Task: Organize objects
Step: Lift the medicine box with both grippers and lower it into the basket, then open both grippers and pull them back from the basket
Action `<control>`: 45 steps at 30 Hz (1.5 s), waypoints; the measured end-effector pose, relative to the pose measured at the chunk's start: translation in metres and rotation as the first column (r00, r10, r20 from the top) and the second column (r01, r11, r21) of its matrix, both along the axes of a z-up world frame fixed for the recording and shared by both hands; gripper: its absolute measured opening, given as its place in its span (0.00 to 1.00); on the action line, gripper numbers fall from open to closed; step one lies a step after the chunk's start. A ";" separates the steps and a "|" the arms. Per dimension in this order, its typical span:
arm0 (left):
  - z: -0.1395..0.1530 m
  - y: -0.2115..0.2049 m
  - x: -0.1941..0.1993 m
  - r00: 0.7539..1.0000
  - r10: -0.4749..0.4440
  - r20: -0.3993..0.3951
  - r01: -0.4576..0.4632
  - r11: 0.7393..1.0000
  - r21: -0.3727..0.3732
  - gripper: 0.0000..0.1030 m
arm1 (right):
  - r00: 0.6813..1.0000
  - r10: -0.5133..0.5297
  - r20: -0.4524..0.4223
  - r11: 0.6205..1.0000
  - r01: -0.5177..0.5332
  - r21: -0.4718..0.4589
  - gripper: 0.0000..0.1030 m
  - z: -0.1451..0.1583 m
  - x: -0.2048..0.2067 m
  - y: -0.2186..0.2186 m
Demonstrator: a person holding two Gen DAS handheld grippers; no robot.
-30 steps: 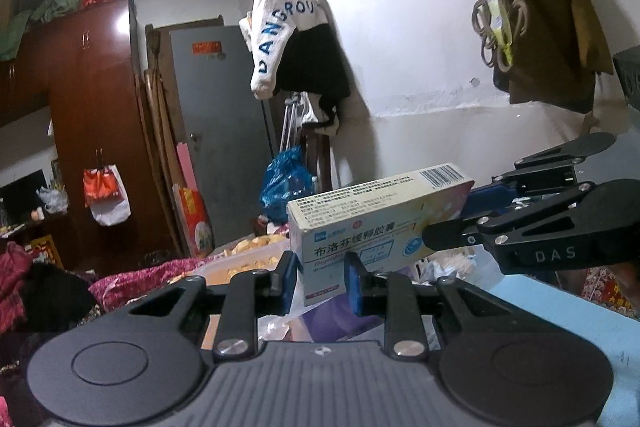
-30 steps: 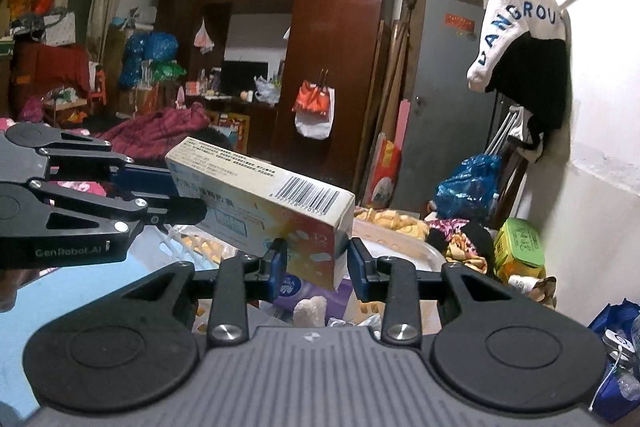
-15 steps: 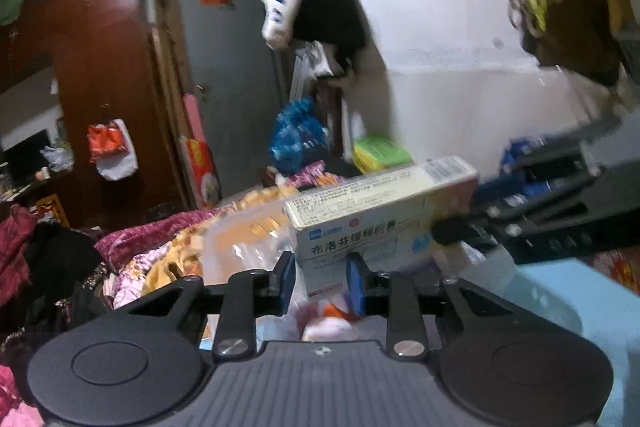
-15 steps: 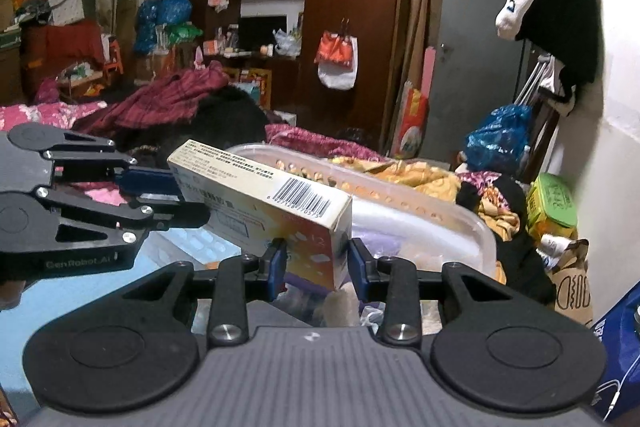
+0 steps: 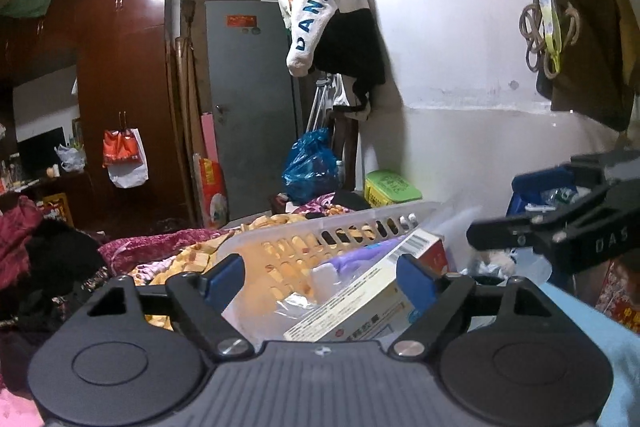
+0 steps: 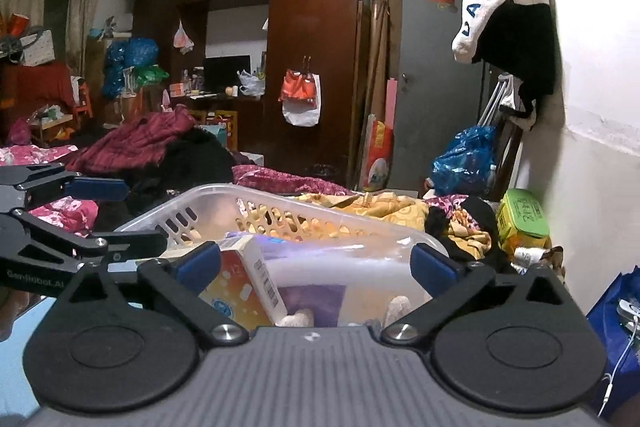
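Note:
A white medicine box with a barcode (image 5: 360, 301) lies tilted inside a clear plastic basket (image 5: 320, 227), on top of other items. My left gripper (image 5: 320, 275) is open just above it, jaws wide apart, touching nothing. In the right wrist view the same box (image 6: 244, 283) leans in the basket (image 6: 280, 203) near my left fingertip. My right gripper (image 6: 316, 259) is open and empty over the basket's near rim. Each gripper shows at the edge of the other's view.
A purple item (image 5: 360, 251) and plastic bags lie in the basket. A light blue surface (image 5: 600, 331) runs under the grippers. Heaped clothes (image 6: 140, 139), a green box (image 6: 520, 215) and a blue bag (image 6: 464, 159) lie beyond, before the white wall.
Both grippers were shut on the medicine box, holding it in the air. They lowered it over the basket and opened; the box now lies in the basket.

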State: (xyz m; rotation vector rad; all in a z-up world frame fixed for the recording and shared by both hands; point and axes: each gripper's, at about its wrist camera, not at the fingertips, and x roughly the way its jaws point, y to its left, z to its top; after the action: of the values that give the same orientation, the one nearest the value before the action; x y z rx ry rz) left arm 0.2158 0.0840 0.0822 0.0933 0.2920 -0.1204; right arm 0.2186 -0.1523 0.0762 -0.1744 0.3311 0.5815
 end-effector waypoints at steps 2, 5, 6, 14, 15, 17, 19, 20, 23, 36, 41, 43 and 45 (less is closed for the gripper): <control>-0.001 -0.001 -0.003 1.000 0.002 0.009 -0.002 1.000 -0.013 0.83 | 1.000 0.001 0.003 1.000 -0.001 -0.003 1.00 0.000 -0.001 0.001; -0.001 -0.004 -0.015 0.998 0.034 0.052 -0.034 0.999 -0.009 0.90 | 1.000 0.012 0.004 1.000 -0.012 0.011 1.00 0.001 -0.006 -0.006; 0.000 -0.006 -0.021 0.996 0.051 0.071 -0.051 0.999 -0.010 0.95 | 1.000 0.020 0.000 1.000 -0.020 0.017 1.00 0.002 -0.008 -0.007; 0.006 -0.027 -0.048 0.997 0.012 0.082 -0.015 1.000 0.024 0.99 | 1.000 -0.002 0.026 1.000 0.001 0.024 1.00 0.001 -0.028 -0.015; 0.006 -0.029 -0.050 0.998 -0.006 0.063 0.004 1.000 0.022 0.99 | 1.000 -0.013 0.024 0.999 0.013 0.037 1.00 0.000 -0.028 -0.017; 0.006 -0.031 -0.054 0.999 -0.010 0.043 0.009 1.000 0.011 0.99 | 1.000 -0.017 0.008 0.997 0.017 0.073 1.00 0.000 -0.027 -0.022; 0.006 -0.034 -0.060 0.999 -0.002 0.044 0.001 1.000 0.027 0.99 | 1.000 -0.009 -0.005 0.995 0.009 0.099 1.00 -0.001 -0.028 -0.026; 0.005 -0.034 -0.063 0.999 0.001 0.049 -0.002 1.000 0.030 0.99 | 1.000 0.005 -0.008 0.994 -0.005 0.105 1.00 -0.002 -0.029 -0.028; 0.004 -0.034 -0.070 0.999 0.022 0.045 -0.023 0.999 0.028 0.99 | 1.000 0.000 -0.030 0.996 0.003 0.090 1.00 -0.009 -0.032 -0.032; -0.019 -0.026 -0.103 0.994 0.110 0.005 -0.110 0.994 0.018 0.99 | 0.987 -0.112 -0.118 0.990 0.120 0.072 1.00 -0.039 -0.055 -0.037; -0.036 -0.027 -0.138 0.998 0.054 0.039 -0.052 0.997 -0.058 0.99 | 0.988 -0.142 -0.062 0.980 0.149 0.130 1.00 -0.060 -0.098 -0.047; -0.033 -0.027 -0.142 0.998 0.053 0.044 -0.050 0.995 -0.086 0.99 | 0.989 -0.124 -0.081 0.978 0.136 0.156 1.00 -0.067 -0.110 -0.053; -0.028 -0.027 -0.148 0.997 0.063 0.054 -0.058 0.994 -0.090 0.99 | 0.990 -0.118 -0.079 0.978 0.130 0.163 1.00 -0.067 -0.119 -0.055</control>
State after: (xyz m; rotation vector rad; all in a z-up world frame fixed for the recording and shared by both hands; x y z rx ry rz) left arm 0.0682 0.0565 0.0538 0.0002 0.2326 -0.0704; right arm 0.0999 -0.2074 0.0087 0.0284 0.3556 0.4899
